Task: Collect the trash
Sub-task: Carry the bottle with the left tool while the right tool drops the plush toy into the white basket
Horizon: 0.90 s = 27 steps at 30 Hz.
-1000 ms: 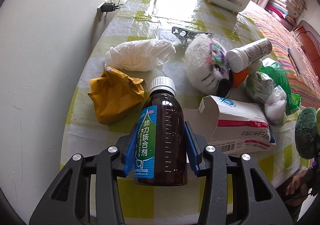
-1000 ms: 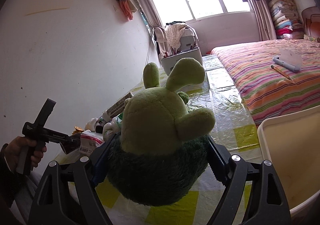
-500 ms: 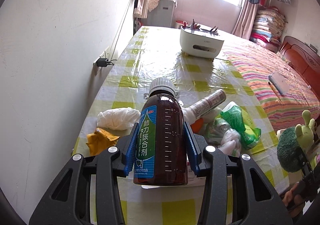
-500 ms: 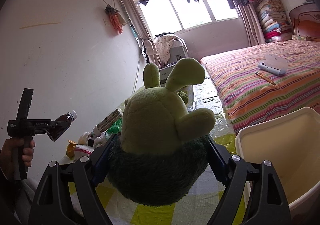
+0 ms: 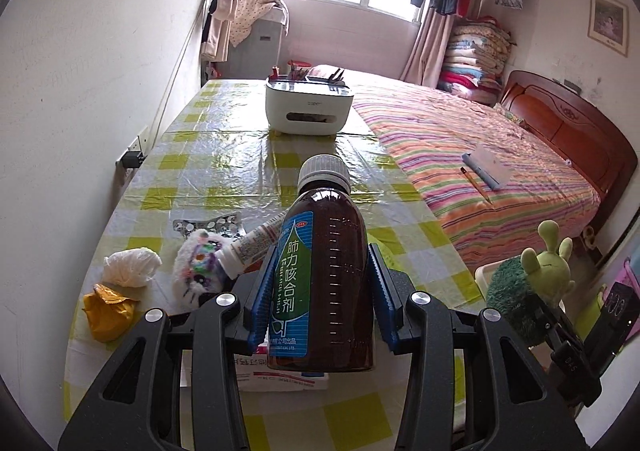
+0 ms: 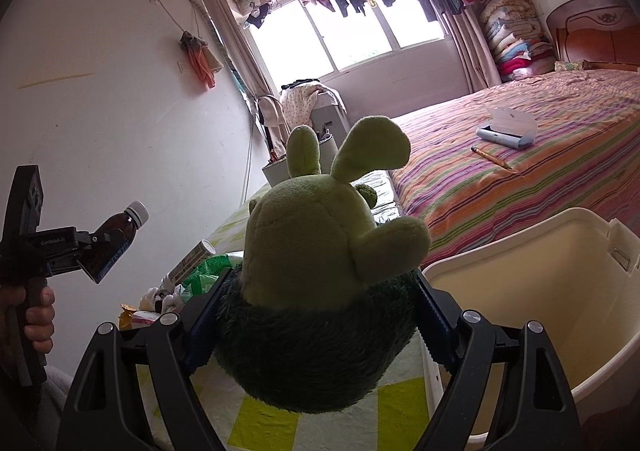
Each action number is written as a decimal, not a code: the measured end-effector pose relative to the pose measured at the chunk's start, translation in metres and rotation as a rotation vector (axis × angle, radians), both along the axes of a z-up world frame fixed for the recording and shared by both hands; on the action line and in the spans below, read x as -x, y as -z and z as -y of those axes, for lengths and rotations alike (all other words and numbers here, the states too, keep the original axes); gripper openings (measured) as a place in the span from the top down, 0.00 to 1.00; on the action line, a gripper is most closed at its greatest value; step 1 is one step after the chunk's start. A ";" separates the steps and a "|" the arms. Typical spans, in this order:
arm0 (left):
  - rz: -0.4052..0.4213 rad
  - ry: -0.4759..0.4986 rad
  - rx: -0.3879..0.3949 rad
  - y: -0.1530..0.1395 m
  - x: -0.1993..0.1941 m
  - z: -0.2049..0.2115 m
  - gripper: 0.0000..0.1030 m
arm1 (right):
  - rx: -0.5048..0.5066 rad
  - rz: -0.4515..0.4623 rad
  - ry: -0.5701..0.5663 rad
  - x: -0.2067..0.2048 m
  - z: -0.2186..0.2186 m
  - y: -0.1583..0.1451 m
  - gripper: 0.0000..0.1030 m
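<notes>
My left gripper [image 5: 320, 295] is shut on a brown syrup bottle [image 5: 332, 283] with a white cap and holds it well above the table; it also shows in the right wrist view [image 6: 120, 231]. My right gripper [image 6: 316, 327] is shut on a green plush toy [image 6: 320, 251], held over the table edge next to a cream bin [image 6: 560, 291]. On the checked tablecloth [image 5: 224, 171] lie a white tissue wad [image 5: 132, 267], a yellow wrapper [image 5: 106, 309], a white plush [image 5: 198, 267], a white tube bottle [image 5: 256, 245], a blister pack [image 5: 208, 223] and a medicine box [image 5: 280, 373].
A white organiser box [image 5: 308, 107] stands at the table's far end. A wall with a socket [image 5: 134, 155] runs along the left. A striped bed [image 5: 480, 155] with a notebook and pencil lies right. Green bags [image 6: 204, 271] sit among the clutter.
My left gripper has lifted the bottle up off the table and tilted to look across the room. My right gripper has risen with the plush, bringing the bin further into view.
</notes>
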<state>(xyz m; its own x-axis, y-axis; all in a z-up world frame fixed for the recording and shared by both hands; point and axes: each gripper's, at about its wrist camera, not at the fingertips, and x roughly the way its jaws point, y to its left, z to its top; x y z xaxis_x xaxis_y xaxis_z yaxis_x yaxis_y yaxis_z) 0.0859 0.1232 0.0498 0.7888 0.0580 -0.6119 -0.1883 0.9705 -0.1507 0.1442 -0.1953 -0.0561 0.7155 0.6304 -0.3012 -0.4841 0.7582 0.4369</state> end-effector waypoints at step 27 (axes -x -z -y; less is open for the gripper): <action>-0.013 0.307 0.015 0.027 -0.041 0.156 0.60 | 0.112 0.081 0.164 -0.022 0.075 -0.029 0.22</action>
<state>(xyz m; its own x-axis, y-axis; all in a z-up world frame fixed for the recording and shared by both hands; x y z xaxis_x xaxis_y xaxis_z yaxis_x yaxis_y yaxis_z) 0.1270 -0.0330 0.0230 0.7603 -0.1909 -0.6209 0.1111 0.9800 -0.1653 0.1663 -0.2702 -0.0268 0.8305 0.4692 -0.3002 -0.3799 0.8713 0.3107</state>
